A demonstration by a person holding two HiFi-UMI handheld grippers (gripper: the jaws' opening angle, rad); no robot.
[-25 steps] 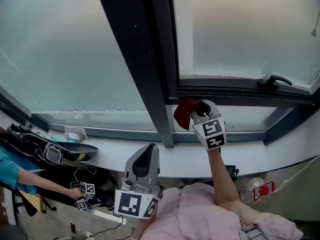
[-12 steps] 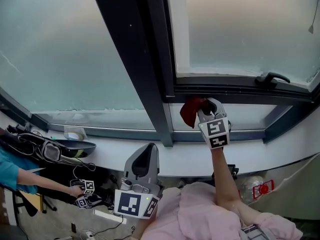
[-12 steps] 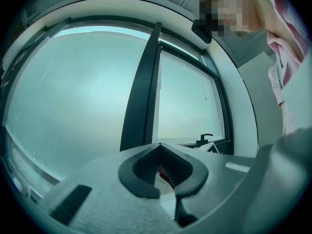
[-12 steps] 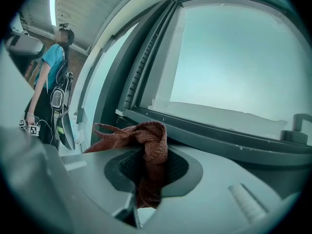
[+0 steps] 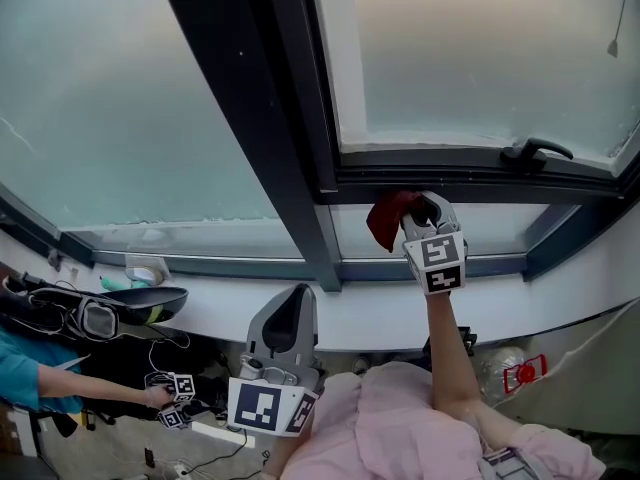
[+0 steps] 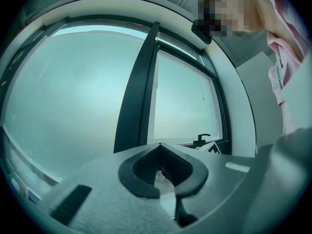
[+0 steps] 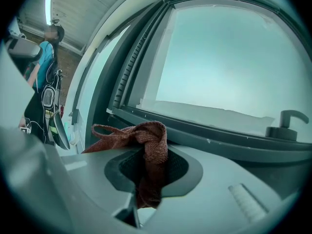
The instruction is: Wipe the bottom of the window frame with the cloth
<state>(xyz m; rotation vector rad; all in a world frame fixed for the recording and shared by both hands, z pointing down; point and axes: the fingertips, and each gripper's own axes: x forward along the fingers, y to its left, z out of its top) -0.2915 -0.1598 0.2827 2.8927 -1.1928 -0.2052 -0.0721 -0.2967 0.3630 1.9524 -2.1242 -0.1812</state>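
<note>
The right claw (image 5: pixel 420 208) is clamped on a bunched red cloth (image 5: pixel 388 218), which spills out to the left of its jaws. The cloth sits at the dark bottom rail of the window frame (image 5: pixel 480 180), left of the window handle (image 5: pixel 535 150). Lower down, the left claw (image 5: pixel 290 306) has its jaws together, holding nothing.

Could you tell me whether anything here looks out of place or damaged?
Nothing stands out: the right gripper holds the red cloth bunched at the bottom of the window frame; glass and handle look intact.
</note>
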